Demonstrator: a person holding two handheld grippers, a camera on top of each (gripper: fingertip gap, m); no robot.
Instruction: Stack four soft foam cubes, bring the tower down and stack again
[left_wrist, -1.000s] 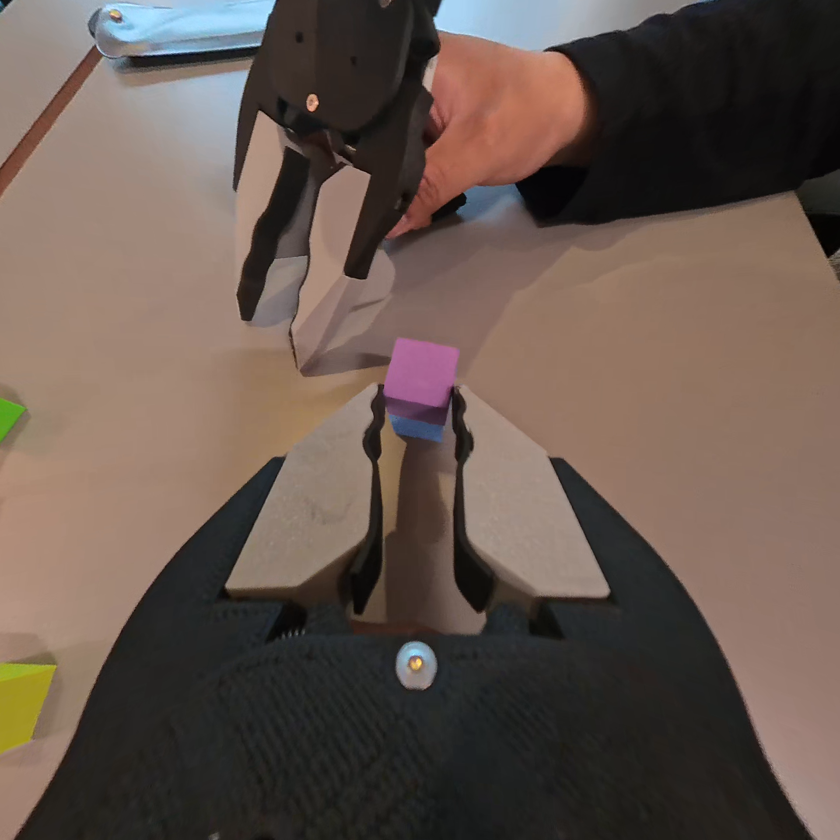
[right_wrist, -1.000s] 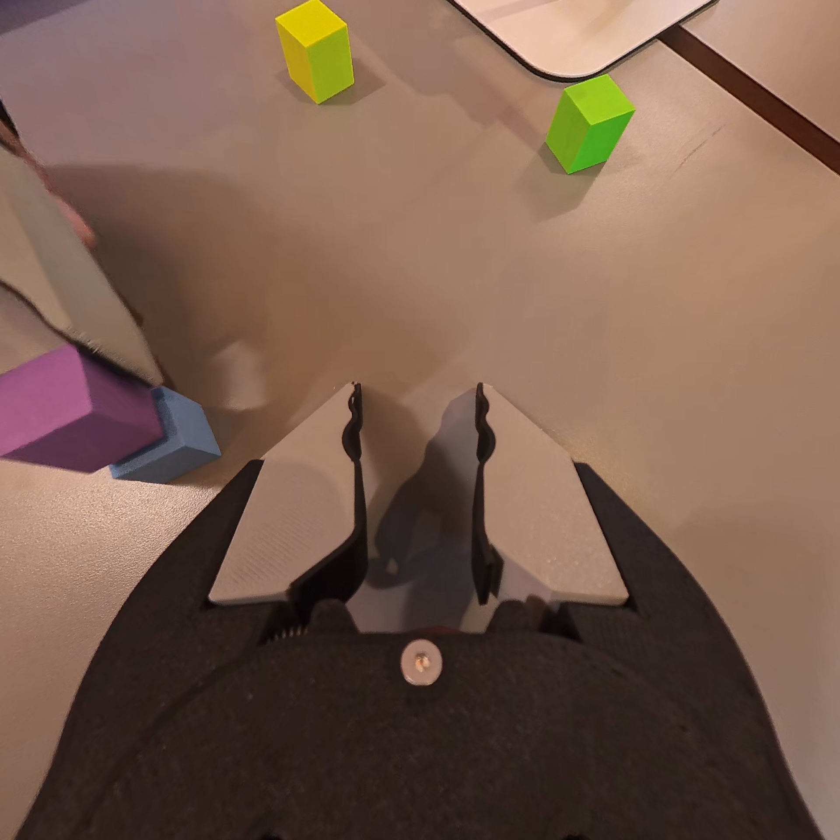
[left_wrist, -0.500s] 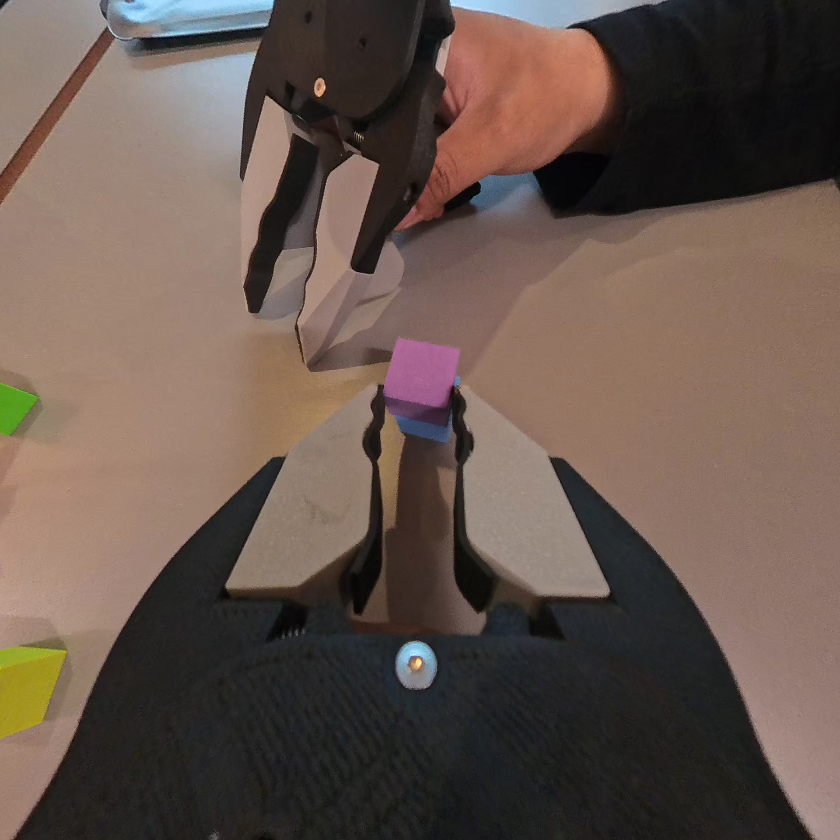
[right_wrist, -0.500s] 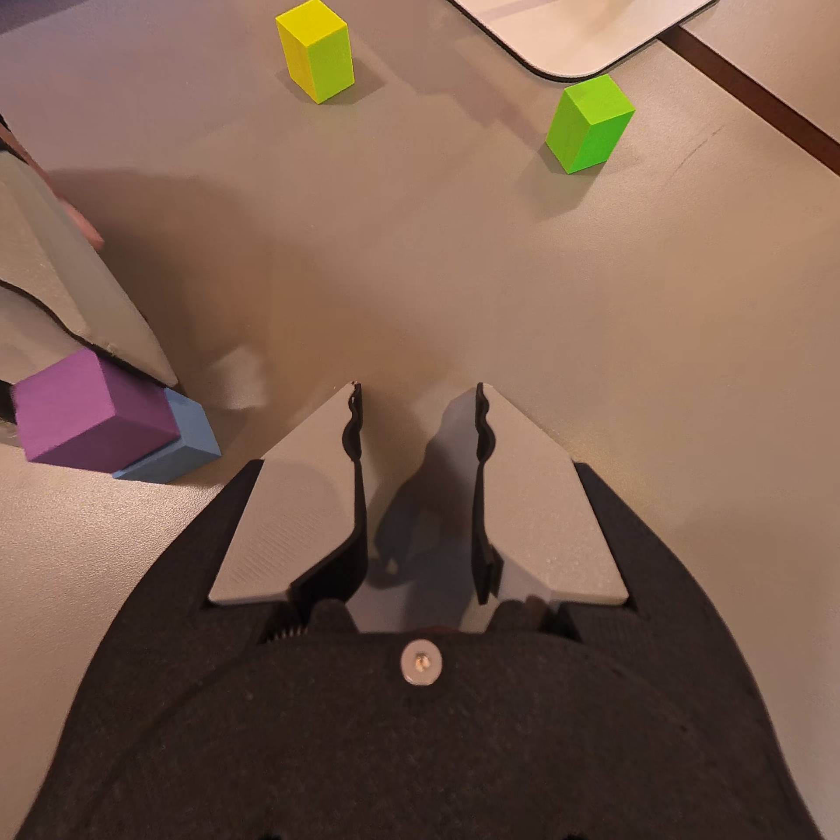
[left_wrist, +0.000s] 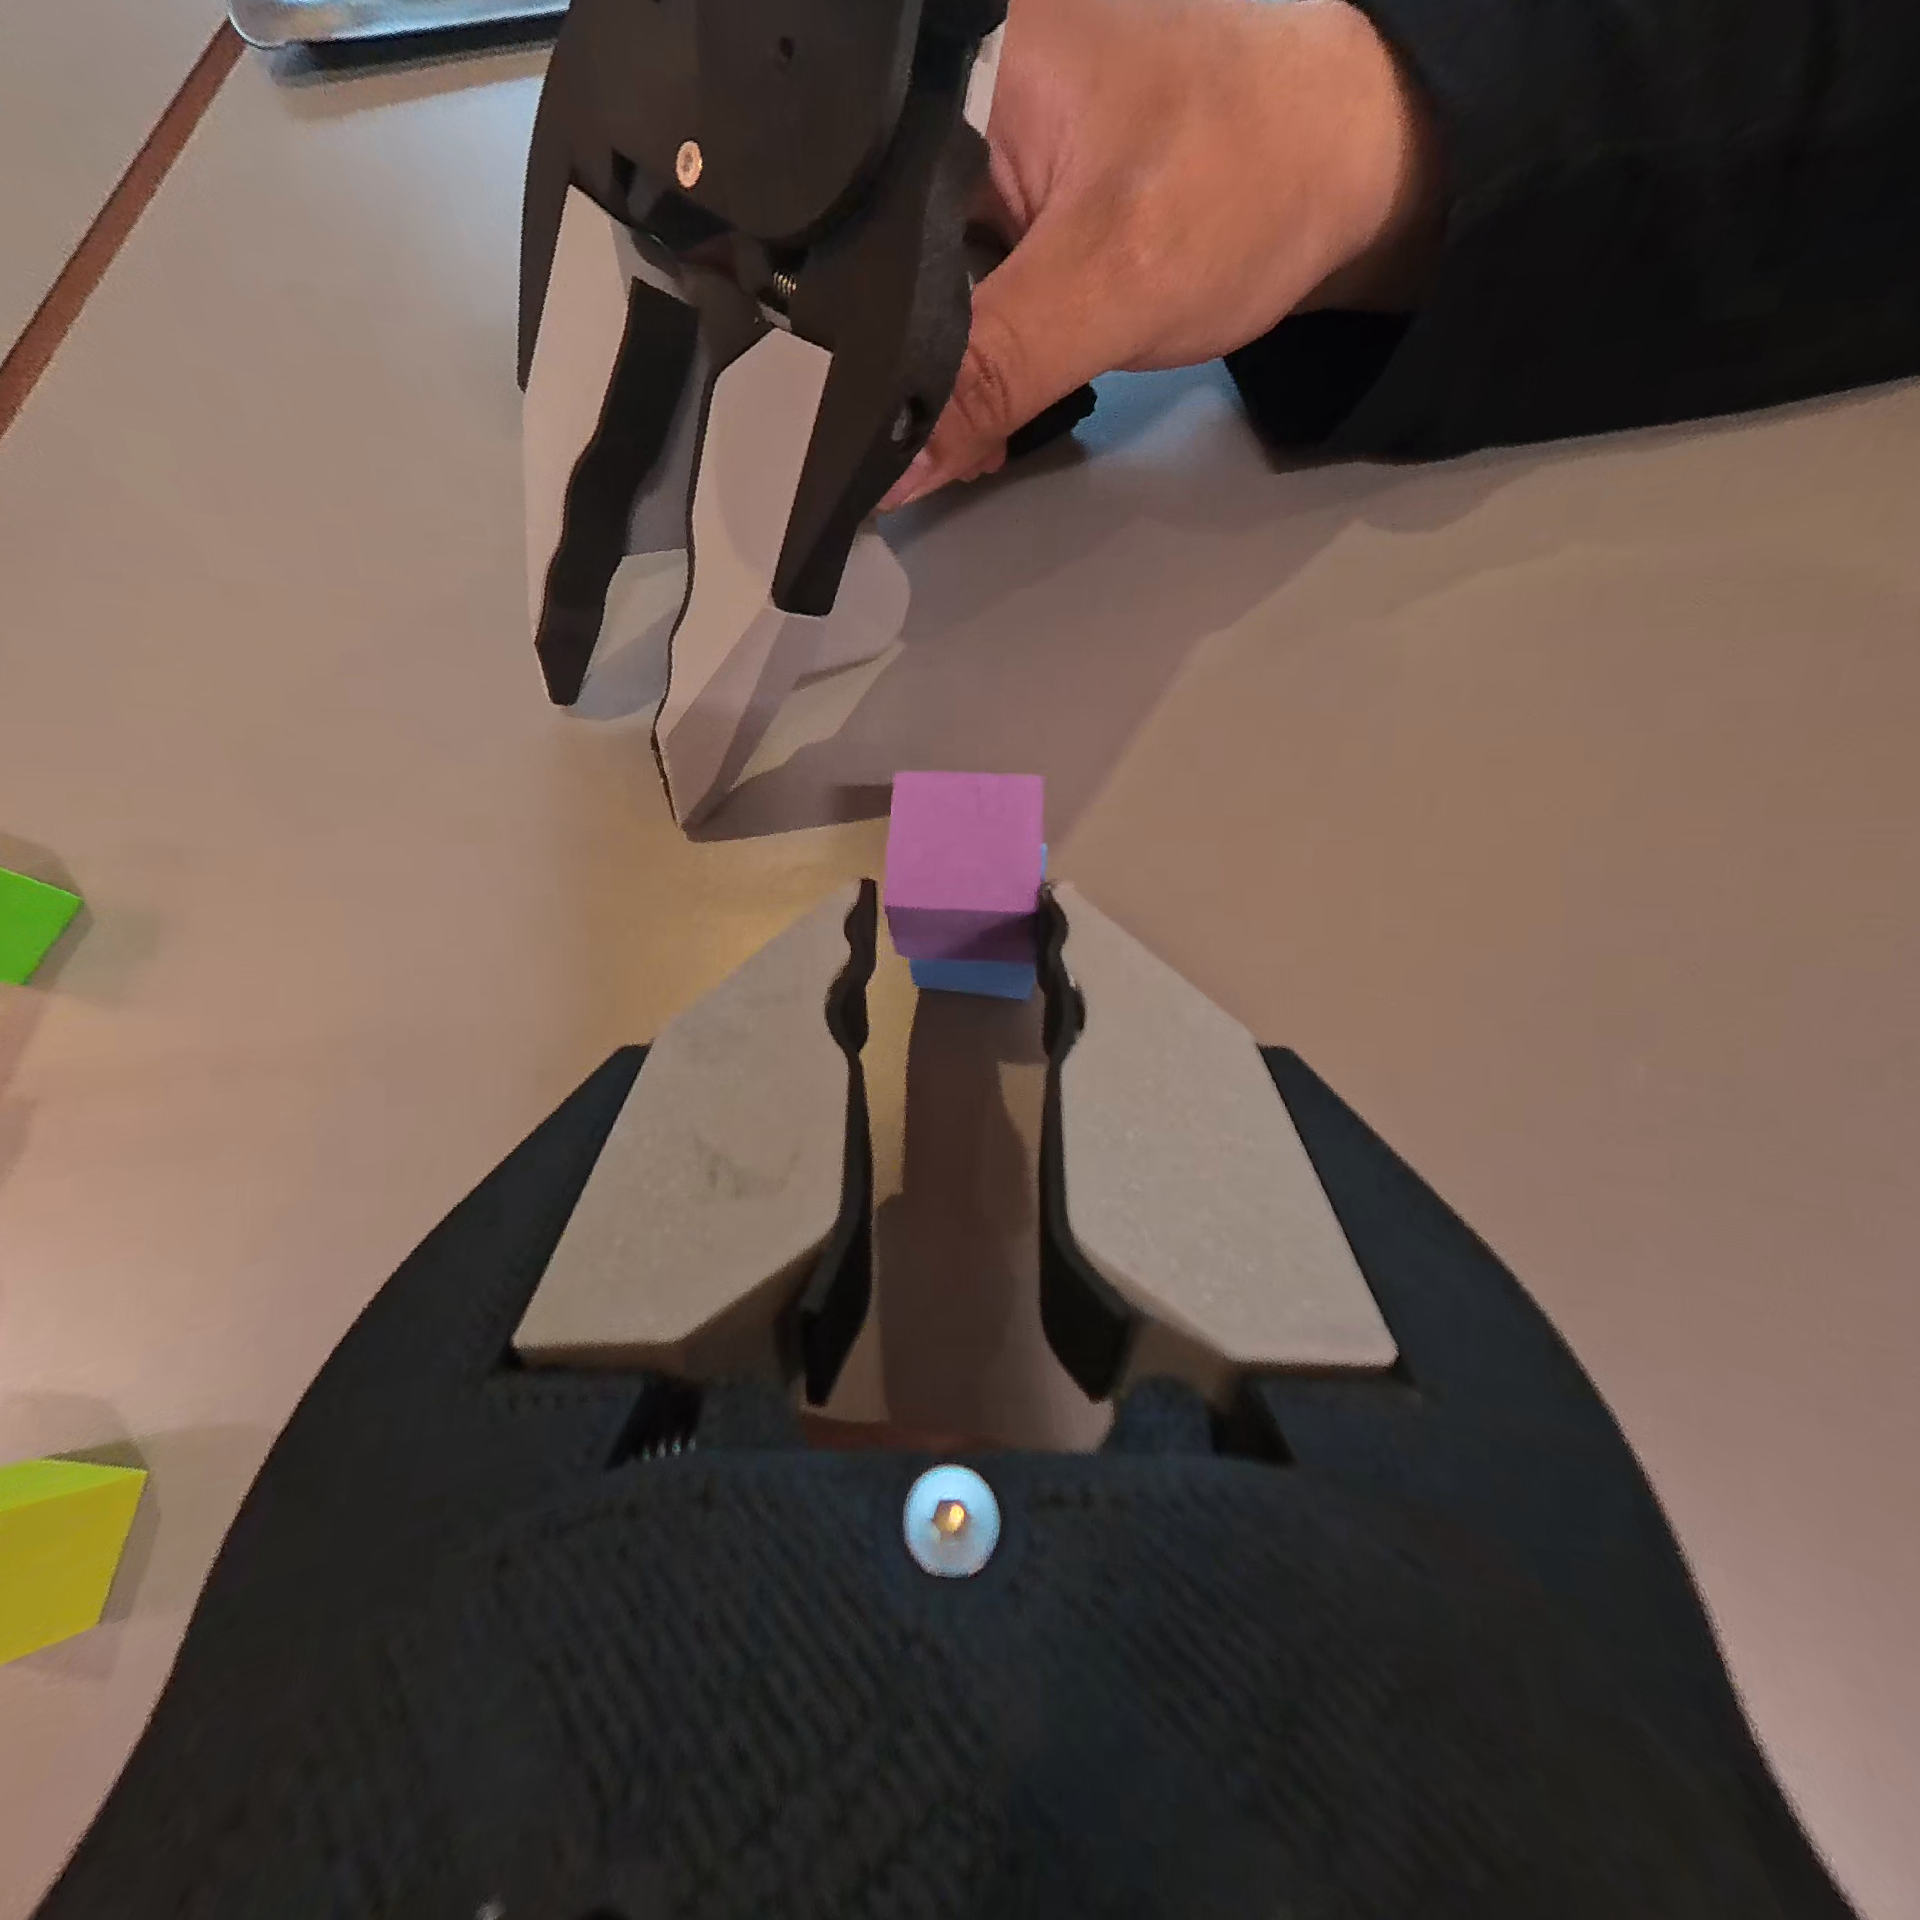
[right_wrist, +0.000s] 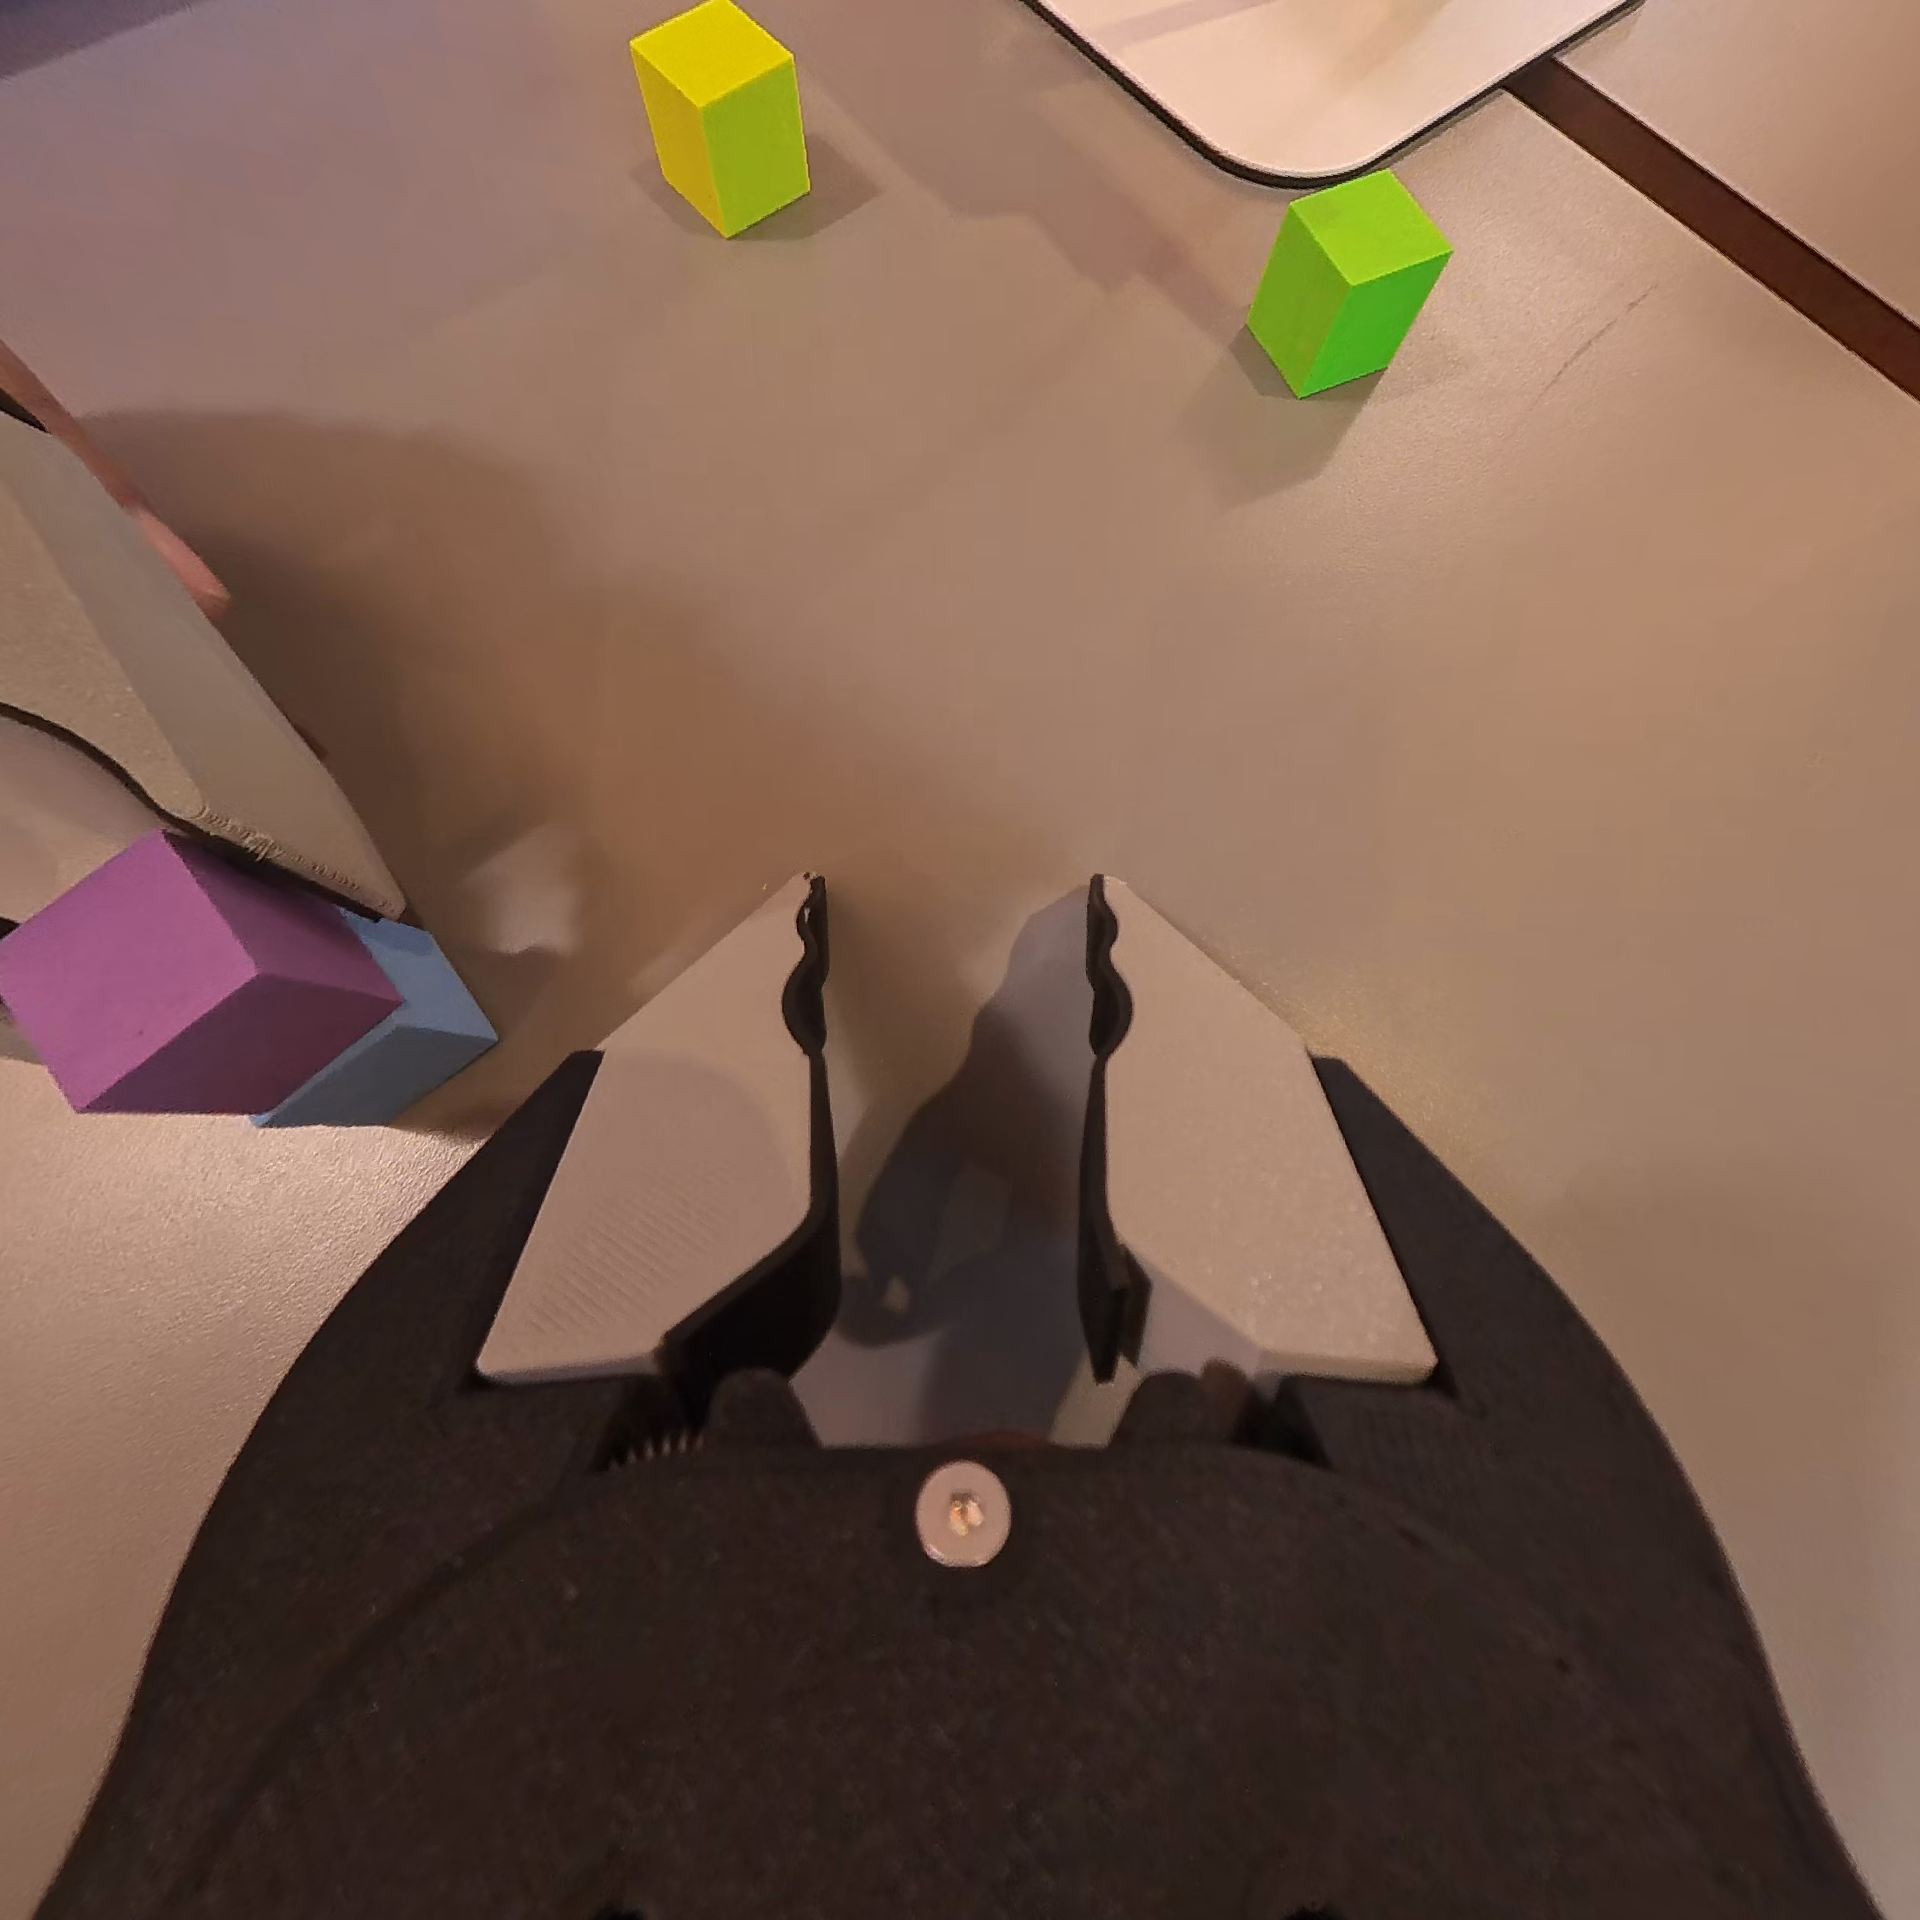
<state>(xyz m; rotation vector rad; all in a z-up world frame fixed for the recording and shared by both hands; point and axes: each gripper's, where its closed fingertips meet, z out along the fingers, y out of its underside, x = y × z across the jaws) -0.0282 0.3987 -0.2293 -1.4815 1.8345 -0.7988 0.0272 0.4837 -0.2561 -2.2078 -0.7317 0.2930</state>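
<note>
I have the left gripper (left_wrist: 951, 914) down at the purple cube (left_wrist: 964, 844), which sits on the blue cube (left_wrist: 975, 977) as a 2-high stack on the table (left_wrist: 1455, 935). The fingertips flank the purple cube closely; the right one looks to be touching its side while a sliver of gap shows on the left, so I cannot tell whether I am gripping it or have just let go. I keep the fingers level with the upper cube because that is the one being seated, and the purple cube sits slightly off-square on the blue one, a little blue showing past its edge. My right gripper (right_wrist: 951, 904) hangs empty with its jaws apart, parked just beside the stack and pointing toward the yellow cube (right_wrist: 727, 114) and the green cube (right_wrist: 1345, 281), which stand well apart from each other farther off, near a white board (right_wrist: 1351, 73). I judge that position is deliberate: it keeps clear of the tower and faces the next pieces. With 2 of 4 cubes stacked, I reckon the build is about half done.
</note>
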